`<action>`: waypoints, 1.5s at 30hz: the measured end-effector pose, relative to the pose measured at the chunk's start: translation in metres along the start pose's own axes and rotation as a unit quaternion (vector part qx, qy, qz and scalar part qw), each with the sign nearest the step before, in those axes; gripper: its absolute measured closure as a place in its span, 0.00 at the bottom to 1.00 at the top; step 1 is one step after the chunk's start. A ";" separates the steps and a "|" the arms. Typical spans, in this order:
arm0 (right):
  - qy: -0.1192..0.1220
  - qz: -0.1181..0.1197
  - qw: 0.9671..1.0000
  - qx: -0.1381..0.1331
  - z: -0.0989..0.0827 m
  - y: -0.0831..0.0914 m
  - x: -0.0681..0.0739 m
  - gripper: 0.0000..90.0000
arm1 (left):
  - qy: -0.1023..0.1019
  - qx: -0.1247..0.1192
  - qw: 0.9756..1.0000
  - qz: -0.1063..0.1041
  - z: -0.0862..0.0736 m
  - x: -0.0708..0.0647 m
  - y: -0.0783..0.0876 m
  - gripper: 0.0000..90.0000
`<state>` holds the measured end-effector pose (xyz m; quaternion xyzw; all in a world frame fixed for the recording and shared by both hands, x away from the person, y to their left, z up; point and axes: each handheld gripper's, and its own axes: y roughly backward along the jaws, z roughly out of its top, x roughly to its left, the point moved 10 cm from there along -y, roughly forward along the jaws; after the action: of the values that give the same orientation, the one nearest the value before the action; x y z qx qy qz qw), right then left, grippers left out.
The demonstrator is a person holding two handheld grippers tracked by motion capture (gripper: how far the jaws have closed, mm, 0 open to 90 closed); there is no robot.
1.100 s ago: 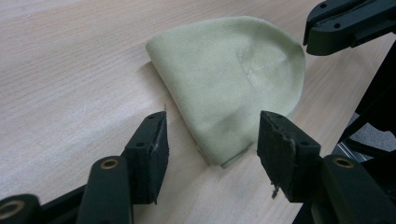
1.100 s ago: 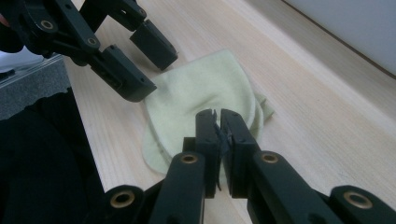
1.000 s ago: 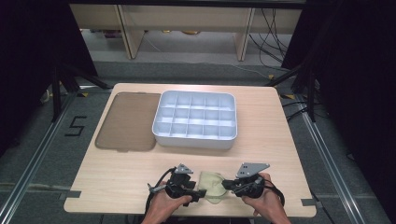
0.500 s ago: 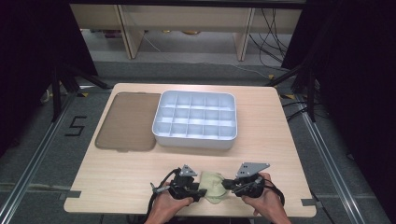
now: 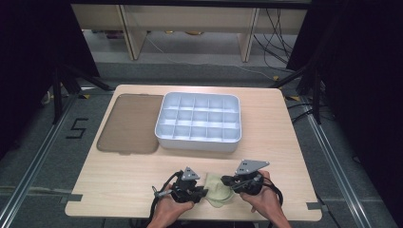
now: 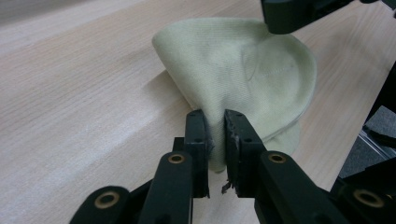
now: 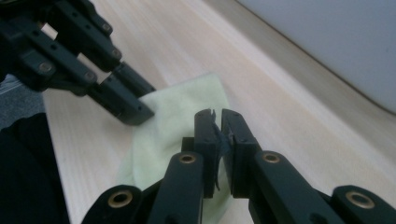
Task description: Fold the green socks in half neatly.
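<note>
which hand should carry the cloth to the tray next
Probably the right: both the left gripper and right gripper pinch the pale cloth, but the right sits nearer the compartment tray.

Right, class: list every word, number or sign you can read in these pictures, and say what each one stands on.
"5": a black numeral marked on the grey floor left of the light wooden table.
Nothing else is readable; no text shows on the other things.

I see my black left gripper (image 6: 216, 135) with brass-coloured pivot screws; grey three-cornered plate (image 5: 252, 166) tops the right gripper (image 7: 220, 135); black cables trail.
</note>
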<state>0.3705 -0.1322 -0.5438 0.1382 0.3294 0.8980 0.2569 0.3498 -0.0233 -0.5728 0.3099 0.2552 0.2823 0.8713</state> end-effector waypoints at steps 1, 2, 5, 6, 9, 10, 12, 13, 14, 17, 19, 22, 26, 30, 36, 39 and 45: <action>-0.002 0.000 1.000 -0.001 0.002 -0.003 0.000 0.95 | 0.001 -0.001 1.000 0.000 0.000 0.000 0.000 0.89; 0.000 0.000 1.000 -0.003 0.004 -0.005 -0.001 0.95 | 0.007 -0.005 1.000 0.003 0.001 0.000 0.000 0.89; 0.003 -0.001 1.000 0.000 0.006 -0.014 -0.001 0.96 | 0.009 -0.005 1.000 0.003 0.001 0.001 0.002 0.89; 0.003 0.000 1.000 0.006 0.006 -0.017 -0.002 0.97 | 0.014 -0.011 1.000 0.004 0.003 0.001 0.002 0.89; 0.007 -0.004 1.000 0.016 0.006 -0.025 -0.005 0.99 | -0.002 -0.003 1.000 0.006 0.002 0.004 0.004 0.89; 0.007 -0.004 1.000 0.016 0.006 -0.025 -0.005 0.99 | -0.002 -0.003 1.000 0.006 0.002 0.004 0.004 0.89; 0.006 -0.008 0.999 0.038 0.000 -0.036 -0.008 1.00 | 0.001 -0.007 1.000 0.006 0.002 0.005 0.004 0.89; 0.005 -0.008 0.999 0.043 -0.002 -0.038 -0.008 1.00 | 0.003 -0.007 1.000 0.008 0.002 0.006 0.004 0.90; 0.005 -0.008 0.999 0.043 -0.002 -0.038 -0.008 1.00 | 0.003 -0.007 1.000 0.008 0.002 0.006 0.004 0.90; 0.008 -0.007 0.999 0.041 -0.002 -0.040 -0.008 1.00 | 0.002 -0.012 1.000 0.012 0.004 0.006 0.004 0.90; 0.007 -0.006 0.999 0.037 0.000 -0.038 -0.007 1.00 | 0.002 -0.014 1.000 0.013 0.004 0.007 0.005 0.90; 0.011 0.001 1.000 0.022 0.005 -0.033 -0.001 1.00 | -0.005 -0.010 1.000 0.019 0.004 0.010 0.008 0.90; 0.017 0.021 1.000 0.005 0.010 -0.025 0.015 1.00 | -0.001 -0.016 1.000 0.023 0.006 0.014 0.009 0.90; 0.018 0.045 0.999 0.009 0.003 -0.024 0.031 0.99 | 0.000 -0.016 1.000 0.024 0.006 0.016 0.011 0.90; 0.019 0.063 0.998 0.022 -0.001 -0.033 0.044 0.99 | -0.002 -0.014 1.000 0.024 0.007 0.018 0.012 0.90; 0.034 0.064 0.997 0.031 -0.002 -0.041 0.048 0.99 | -0.004 -0.013 1.000 0.024 0.007 0.018 0.012 0.90; 0.035 0.065 0.997 0.039 -0.004 -0.047 0.046 0.99 | -0.013 -0.012 0.999 0.027 0.007 0.018 0.014 0.90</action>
<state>0.3473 -0.0786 -0.5743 0.1372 0.3629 0.9037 0.1809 0.3622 -0.0051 -0.5632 0.3095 0.2318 0.3049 0.8704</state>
